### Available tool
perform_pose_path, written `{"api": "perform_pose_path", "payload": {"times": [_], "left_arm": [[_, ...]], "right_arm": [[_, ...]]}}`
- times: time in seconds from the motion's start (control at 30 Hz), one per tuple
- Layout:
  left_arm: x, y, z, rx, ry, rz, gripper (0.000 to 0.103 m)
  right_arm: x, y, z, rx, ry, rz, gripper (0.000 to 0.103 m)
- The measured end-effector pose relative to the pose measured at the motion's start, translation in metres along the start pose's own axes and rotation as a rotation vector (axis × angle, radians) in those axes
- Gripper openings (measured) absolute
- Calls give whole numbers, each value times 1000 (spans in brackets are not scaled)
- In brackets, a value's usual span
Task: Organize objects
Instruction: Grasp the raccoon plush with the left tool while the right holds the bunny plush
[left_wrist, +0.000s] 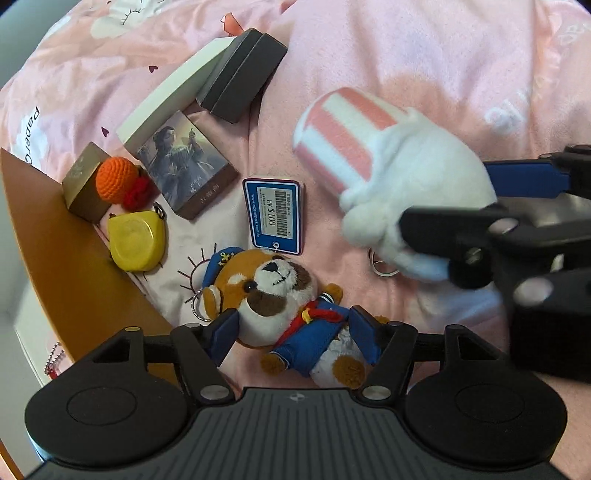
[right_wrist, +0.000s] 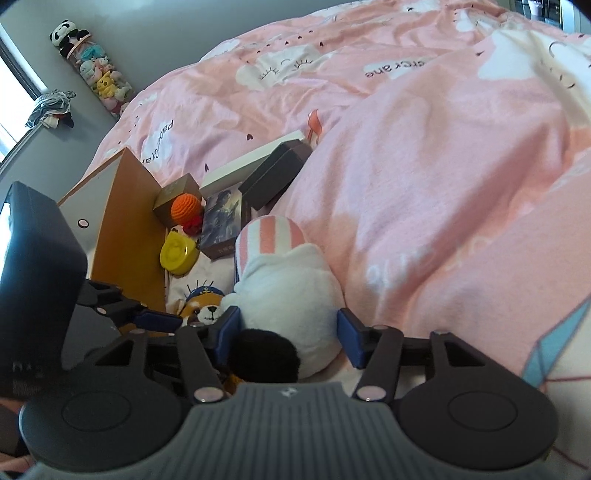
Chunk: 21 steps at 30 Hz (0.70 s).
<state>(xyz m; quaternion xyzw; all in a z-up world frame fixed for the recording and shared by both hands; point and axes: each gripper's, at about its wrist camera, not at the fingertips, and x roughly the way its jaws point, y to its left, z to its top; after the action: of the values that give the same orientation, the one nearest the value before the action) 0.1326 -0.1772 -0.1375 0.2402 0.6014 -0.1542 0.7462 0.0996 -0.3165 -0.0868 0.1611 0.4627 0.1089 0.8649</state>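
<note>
A red panda plush (left_wrist: 273, 291) in a blue sailor suit lies on the pink duvet (left_wrist: 406, 55), with a blue price tag (left_wrist: 275, 214) by its head. My left gripper (left_wrist: 293, 332) is open. Its blue pads stand on either side of the plush's body, pointing steeply down. To the right lies a white plush (left_wrist: 417, 177) with a pink-striped end and a keyring (left_wrist: 384, 266). My right gripper (right_wrist: 290, 332) is shut on the white plush (right_wrist: 291, 291), with a pad against each flank. The red panda (right_wrist: 207, 314) peeks out at the left, beside a left finger (right_wrist: 159, 319).
Along an orange board (left_wrist: 74, 277) at the left lie a yellow case (left_wrist: 136, 240), an orange crocheted ball (left_wrist: 118, 181), a small brown box (left_wrist: 81, 184), a picture box (left_wrist: 184, 166), a white box (left_wrist: 173, 85) and dark boxes (left_wrist: 243, 74). Bare duvet (right_wrist: 443, 184) spreads right.
</note>
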Motion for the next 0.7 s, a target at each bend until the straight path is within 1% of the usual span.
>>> {"api": "perform_pose_path", "payload": {"times": [0.03, 0.1, 0.17, 0.27, 0.33, 0.37, 0.4, 0.47, 0.53, 0.6, 0.63, 0.67, 0.7], "left_arm": [[2, 0, 0, -2, 4, 2, 76], [6, 2, 0, -14, 12, 1, 77], [9, 3, 1, -18, 17, 6, 79], [14, 0, 0, -12, 25, 24, 82], [18, -1, -2, -8, 27, 38, 82], [17, 0, -3, -8, 19, 38, 79], [14, 0, -5, -7, 5, 42, 76], [6, 2, -9, -17, -34, 40, 66], [-5, 5, -15, -26, -75, 34, 60], [-16, 11, -22, -53, -122, 11, 54], [-23, 14, -26, -62, -158, 6, 36], [-30, 15, -27, -65, -180, -8, 33], [-36, 17, -29, -79, -207, -23, 27]], "right_arm": [[5, 1, 0, -5, 13, 8, 65], [15, 4, -1, -12, 32, 16, 66], [17, 2, -1, 6, 30, 21, 64], [9, -6, 0, 61, 8, 48, 61], [4, -8, 0, 89, 2, 66, 60], [2, -8, -1, 90, 2, 66, 60], [1, -8, -1, 89, 0, 67, 60], [0, -7, -1, 89, -2, 65, 60], [-4, -7, 0, 95, -7, 69, 59], [-9, -7, 1, 107, -16, 80, 59], [-12, -8, 1, 114, -23, 84, 59], [-15, -8, 2, 121, -29, 88, 59], [-17, -8, 2, 127, -35, 93, 59]]}}
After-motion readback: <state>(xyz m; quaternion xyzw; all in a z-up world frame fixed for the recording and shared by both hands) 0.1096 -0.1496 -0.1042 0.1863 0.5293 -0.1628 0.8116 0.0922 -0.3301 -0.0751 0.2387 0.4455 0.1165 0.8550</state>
